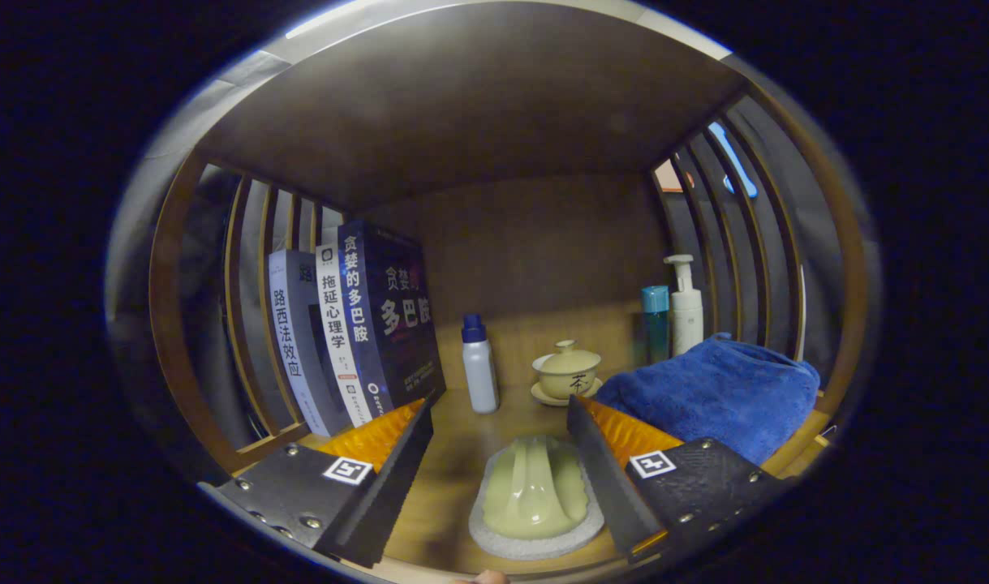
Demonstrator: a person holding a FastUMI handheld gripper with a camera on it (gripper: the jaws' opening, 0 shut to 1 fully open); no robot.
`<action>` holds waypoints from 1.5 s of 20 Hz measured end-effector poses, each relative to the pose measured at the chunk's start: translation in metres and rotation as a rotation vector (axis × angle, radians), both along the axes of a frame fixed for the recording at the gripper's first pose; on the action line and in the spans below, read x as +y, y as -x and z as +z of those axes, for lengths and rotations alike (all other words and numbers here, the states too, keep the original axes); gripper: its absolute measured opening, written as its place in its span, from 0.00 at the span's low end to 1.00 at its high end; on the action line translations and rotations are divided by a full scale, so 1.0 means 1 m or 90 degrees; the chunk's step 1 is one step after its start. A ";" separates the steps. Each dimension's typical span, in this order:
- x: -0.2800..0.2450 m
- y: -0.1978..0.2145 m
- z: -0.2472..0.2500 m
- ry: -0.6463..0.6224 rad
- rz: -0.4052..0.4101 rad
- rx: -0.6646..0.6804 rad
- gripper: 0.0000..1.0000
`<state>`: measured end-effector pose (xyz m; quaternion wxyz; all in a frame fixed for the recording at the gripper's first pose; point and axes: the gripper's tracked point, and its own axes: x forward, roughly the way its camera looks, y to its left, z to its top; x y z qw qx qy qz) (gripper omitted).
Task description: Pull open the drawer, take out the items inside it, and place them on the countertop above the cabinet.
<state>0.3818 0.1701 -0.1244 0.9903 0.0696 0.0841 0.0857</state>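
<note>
Gripper view: gripper (pixel 498 454) sits at the front of a wooden shelf bay, fingers spread wide and holding nothing. Between them, resting flat on the countertop (pixel 453 454), lies a pale green ridged item on a white pad (pixel 536 495); neither finger touches it, with a clear gap on the left side and a narrow one on the right.

Outward from the fingers:
- 12 o'clock, beyond the tips: white bottle with blue cap (pixel 479 365), upright.
- 1 o'clock: lidded tea cup on saucer (pixel 567 371).
- 2 o'clock: folded blue towel (pixel 717 393), just beside the right finger; behind it a teal bottle (pixel 655 320) and a white pump bottle (pixel 685 304) against the slatted side.
- 10 o'clock: three books (pixel 356 324) standing upright, leaning on the left slats.

Judgement: the step in hand looks like the release of the green item on the countertop, so a placing step is near its end. Whether more items remain in the drawer cannot be told. Next move calls for a straight withdrawal without nudging the pad or brushing the towel.
</note>
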 end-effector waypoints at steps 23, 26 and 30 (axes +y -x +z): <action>-0.022 0.148 0.127 0.075 -0.053 -0.115 0.99; -0.019 0.186 0.120 0.063 -0.041 -0.108 0.99; -0.025 0.238 0.105 0.060 -0.036 -0.104 0.99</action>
